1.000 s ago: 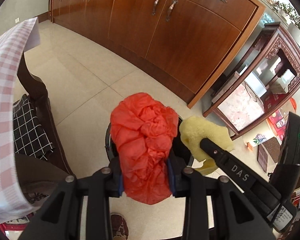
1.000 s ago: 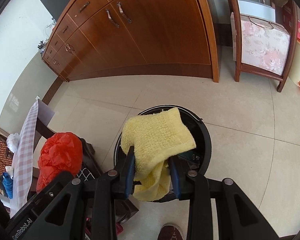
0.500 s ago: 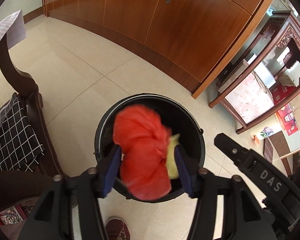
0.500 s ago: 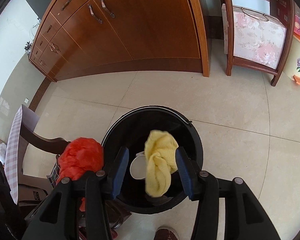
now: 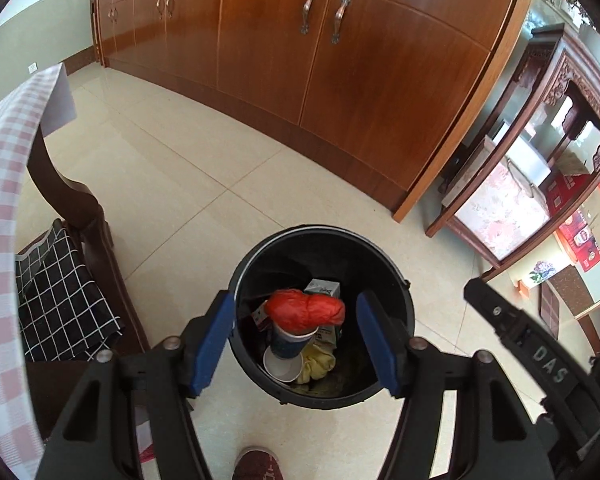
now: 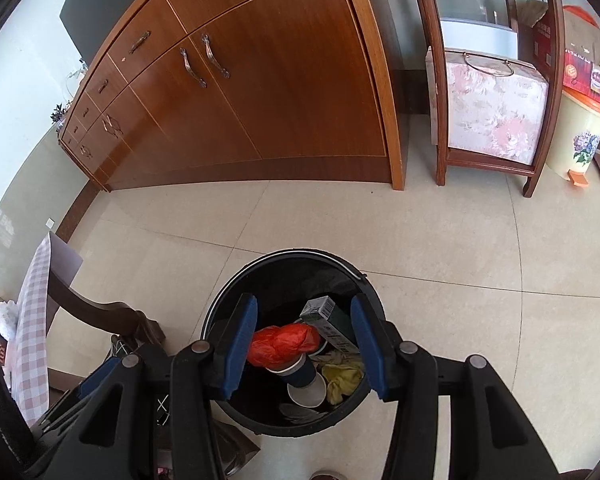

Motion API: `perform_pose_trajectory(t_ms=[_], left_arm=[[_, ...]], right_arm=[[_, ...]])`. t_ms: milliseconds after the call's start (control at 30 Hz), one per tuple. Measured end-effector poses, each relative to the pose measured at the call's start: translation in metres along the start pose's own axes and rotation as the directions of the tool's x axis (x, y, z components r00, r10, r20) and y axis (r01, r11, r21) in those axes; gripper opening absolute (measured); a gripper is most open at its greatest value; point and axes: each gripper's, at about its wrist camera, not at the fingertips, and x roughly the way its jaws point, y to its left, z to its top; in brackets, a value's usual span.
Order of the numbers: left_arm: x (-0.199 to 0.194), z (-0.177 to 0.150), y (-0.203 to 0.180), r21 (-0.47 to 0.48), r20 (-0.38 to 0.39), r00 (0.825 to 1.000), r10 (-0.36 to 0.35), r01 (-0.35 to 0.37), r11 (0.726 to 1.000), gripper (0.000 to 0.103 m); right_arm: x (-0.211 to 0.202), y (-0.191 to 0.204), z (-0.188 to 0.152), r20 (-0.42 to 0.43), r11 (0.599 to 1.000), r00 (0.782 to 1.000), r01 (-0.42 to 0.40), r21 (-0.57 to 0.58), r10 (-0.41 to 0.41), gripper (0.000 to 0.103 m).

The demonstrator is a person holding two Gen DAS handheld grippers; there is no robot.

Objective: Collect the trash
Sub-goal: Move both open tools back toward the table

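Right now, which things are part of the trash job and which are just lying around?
Job: black bin; in it red plastic bag, yellow cloth, paper cups, small carton.
Lying around: checked tablecloth, wooden chair, cabinets.

shoe (image 5: 256, 465) cropped, yellow cloth (image 5: 318, 362) half-buried

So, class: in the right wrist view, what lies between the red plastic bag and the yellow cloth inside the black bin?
Paper cups: the red plastic bag sits on the upright one, the yellow cloth beside them in the black bin.
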Motion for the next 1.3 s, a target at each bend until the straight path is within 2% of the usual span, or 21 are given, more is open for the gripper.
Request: perform_pose_trajectory(t_ms=[67,267,333,433,567,767,1033,1300], left_arm=[[-0.011,0.001,0.001,0.003,0.022,1.000,0.001,-0.001,1.000,0.065],[-0.047,0.003,0.004,0.012,0.099,0.995,0.022,-0.024,1.000,0.065],[-0.061,0.002,0.007,0.008,0.126,0.992,0.029,-0.030,1.000,0.065],[-0.079,0.001,0.014,0.005,0.166,0.985,0.052,-0.054,0.999,0.065],[-0.102,-0.001,0.032,-0.023,0.202,0.976,0.084,-0.081,0.996,0.065],[-0.132,-0.007,0.068,-0.090,0.244,0.957,0.155,-0.137,0.987,0.065],[-0.167,-0.020,0.137,-0.223,0.260,0.922,0.286,-0.230,0.947,0.065],[-0.193,-0.042,0.208,-0.340,0.239,0.878,0.415,-0.325,0.883,0.065]], right_arm=[[-0.005,-0.001,-0.002,0.002,1.000,1.000,0.004,0.000,-0.004,0.057],[-0.029,0.005,-0.003,0.024,1.000,1.000,-0.009,-0.002,0.009,0.059],[-0.042,0.009,-0.004,0.048,1.000,0.999,-0.011,-0.013,0.011,0.069],[-0.059,0.017,-0.007,0.074,0.999,0.997,-0.029,-0.035,0.031,0.070],[-0.077,0.035,-0.009,0.084,0.994,0.993,-0.076,-0.074,0.082,0.070],[-0.097,0.086,-0.016,0.094,0.972,0.980,-0.158,-0.173,0.176,0.070],[-0.104,0.166,-0.041,0.034,0.906,0.952,-0.279,-0.317,0.305,0.070],[-0.102,0.241,-0.076,-0.053,0.821,0.918,-0.375,-0.430,0.392,0.070]])
